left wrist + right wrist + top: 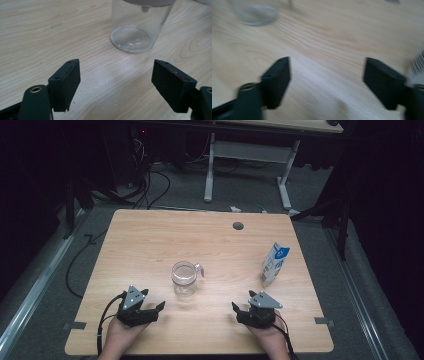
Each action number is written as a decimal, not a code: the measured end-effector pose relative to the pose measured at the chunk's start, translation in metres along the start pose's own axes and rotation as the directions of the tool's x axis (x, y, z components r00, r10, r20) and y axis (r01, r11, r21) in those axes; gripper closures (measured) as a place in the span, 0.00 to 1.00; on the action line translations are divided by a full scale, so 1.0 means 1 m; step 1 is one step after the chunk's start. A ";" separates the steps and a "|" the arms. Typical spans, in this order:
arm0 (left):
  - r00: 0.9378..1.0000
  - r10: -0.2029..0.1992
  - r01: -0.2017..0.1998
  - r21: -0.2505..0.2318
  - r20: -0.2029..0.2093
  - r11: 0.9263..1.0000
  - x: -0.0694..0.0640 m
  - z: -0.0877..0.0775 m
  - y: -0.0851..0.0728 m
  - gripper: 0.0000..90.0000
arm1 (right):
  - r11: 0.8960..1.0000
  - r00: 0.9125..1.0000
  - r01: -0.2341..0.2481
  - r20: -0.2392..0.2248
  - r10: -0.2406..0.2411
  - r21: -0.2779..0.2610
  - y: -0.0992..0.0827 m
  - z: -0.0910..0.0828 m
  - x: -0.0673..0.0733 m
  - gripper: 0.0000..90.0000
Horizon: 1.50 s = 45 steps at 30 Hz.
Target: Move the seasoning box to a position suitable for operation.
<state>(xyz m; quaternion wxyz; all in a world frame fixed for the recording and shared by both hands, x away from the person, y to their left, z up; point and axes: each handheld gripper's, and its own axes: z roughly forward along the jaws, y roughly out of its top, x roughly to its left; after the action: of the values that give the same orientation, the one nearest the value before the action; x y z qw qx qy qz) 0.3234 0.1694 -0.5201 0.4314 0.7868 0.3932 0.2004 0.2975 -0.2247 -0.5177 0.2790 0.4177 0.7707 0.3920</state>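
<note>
One clear round glass cup (184,278)

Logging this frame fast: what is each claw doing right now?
Left claw: open, empty, facing the glass cup.
Right claw: open, empty, over the bare table.

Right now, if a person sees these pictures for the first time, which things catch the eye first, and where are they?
A clear glass mug stands near the middle of the wooden table, and a blue-and-white carton stands upright to its right. At the near edge, the left gripper and right gripper rest with jaws wide open, holding nothing.
</note>
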 end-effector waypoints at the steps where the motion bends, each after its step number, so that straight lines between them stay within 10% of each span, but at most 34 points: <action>1: 1.000 0.006 -0.006 0.010 -0.015 1.000 0.000 -0.001 0.000 0.30 | 1.000 1.000 -0.001 0.013 0.001 0.001 0.000 0.000 0.001 0.28; 17: 0.997 -0.074 0.075 -0.044 0.031 0.996 0.013 -0.009 0.000 0.43 | 0.990 0.989 -0.143 -0.044 0.142 -0.011 -0.003 -0.004 -0.014 0.41; 31: 0.995 -0.089 0.089 -0.007 0.038 0.996 0.013 0.001 0.003 0.55 | 0.994 0.994 -0.110 -0.031 0.109 -0.012 -0.005 -0.006 -0.011 0.44; 45: 0.998 -0.053 0.055 -0.078 0.028 0.995 0.014 0.012 0.040 0.72 | 0.995 0.995 -0.094 -0.029 0.093 -0.019 -0.004 -0.007 -0.006 0.44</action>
<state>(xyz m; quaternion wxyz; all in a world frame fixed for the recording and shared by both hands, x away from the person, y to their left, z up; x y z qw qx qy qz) 0.3575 0.1619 -0.4937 0.4724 0.7610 0.4003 0.1937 0.2937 -0.2343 -0.5170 0.2538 0.4448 0.7502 0.4182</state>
